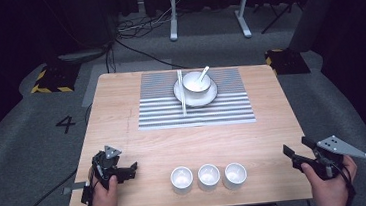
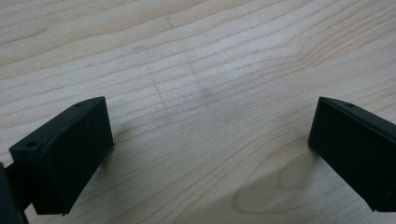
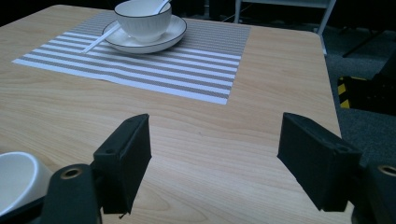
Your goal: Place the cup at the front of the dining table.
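A white bowl (image 1: 195,83) with a white spoon (image 1: 203,73) in it stands on a white plate (image 1: 209,96) on a grey-and-white striped placemat (image 1: 162,112) at the far middle of the table. White chopsticks (image 1: 182,90) lie across the plate's left rim. Three small white cups (image 1: 209,176) stand in a row near the front edge. My left gripper (image 1: 129,170) is open, low over bare wood at the front left; its jaws (image 2: 210,140) hold nothing. My right gripper (image 1: 296,148) is open at the front right, right of the cups, empty (image 3: 215,154).
The wooden table (image 1: 118,128) has bare wood between placemat and cups. In the right gripper view the nearest cup (image 3: 16,179) sits at lower left, with the bowl (image 3: 142,18) far ahead. Cables and a white frame (image 1: 207,5) lie on the floor beyond.
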A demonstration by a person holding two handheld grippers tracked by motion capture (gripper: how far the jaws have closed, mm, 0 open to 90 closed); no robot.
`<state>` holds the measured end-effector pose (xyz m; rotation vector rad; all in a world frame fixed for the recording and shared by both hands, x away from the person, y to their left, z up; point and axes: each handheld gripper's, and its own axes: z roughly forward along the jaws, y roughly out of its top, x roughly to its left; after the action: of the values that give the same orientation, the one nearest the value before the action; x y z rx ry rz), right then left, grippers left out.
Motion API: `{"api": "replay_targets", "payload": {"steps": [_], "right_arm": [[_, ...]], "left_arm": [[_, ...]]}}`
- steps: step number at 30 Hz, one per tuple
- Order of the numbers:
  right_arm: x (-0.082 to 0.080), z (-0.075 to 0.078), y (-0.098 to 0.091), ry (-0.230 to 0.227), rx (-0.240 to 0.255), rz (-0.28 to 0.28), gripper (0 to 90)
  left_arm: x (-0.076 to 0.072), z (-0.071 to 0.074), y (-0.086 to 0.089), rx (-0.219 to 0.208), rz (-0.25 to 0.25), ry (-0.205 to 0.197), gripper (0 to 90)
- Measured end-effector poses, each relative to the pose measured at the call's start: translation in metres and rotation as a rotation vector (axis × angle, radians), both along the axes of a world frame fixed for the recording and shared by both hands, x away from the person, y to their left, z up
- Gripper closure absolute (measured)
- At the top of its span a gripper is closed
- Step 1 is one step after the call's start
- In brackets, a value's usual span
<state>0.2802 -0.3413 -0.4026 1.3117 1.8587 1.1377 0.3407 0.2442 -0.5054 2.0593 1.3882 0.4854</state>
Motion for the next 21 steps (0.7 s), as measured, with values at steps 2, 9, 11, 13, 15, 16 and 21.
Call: {"api": "replay_targets", "payload": {"steps": [2,9,11,13,15,16,21], "right_arm": [[-0.001,0.002,0.001,-0.005,-0.001,-0.001,25.7],[-0.009,0.011,0.01,-0.014,-0.009,0.004,25.4],[-0.011,0.012,0.017,-0.005,-0.008,0.022,25.3],[-0.012,0.012,0.022,-0.007,-0.013,0.036,25.1],[-0.013,0.013,0.027,-0.008,-0.016,0.049,24.5],[-0.013,0.013,0.03,-0.009,-0.018,0.056,24.5],[-0.014,0.013,0.041,-0.013,-0.019,0.073,23.0]], "left_arm": [[0.0,0.0,0.0,0.001,-0.001,-0.002,0.0],[0.0,0.0,0.0,0.0,0.0,0.0,0.0],[0.0,0.0,0.0,0.002,-0.001,-0.002,0.0],[0.0,0.0,0.0,0.0,0.0,0.0,0.0],[0.0,0.0,0.0,0.0,-0.001,0.0,0.0],[0.0,0.0,0.0,0.0,-0.001,0.0,0.0],[0.0,0.0,0.0,0.002,-0.001,-0.002,0.0]]}}
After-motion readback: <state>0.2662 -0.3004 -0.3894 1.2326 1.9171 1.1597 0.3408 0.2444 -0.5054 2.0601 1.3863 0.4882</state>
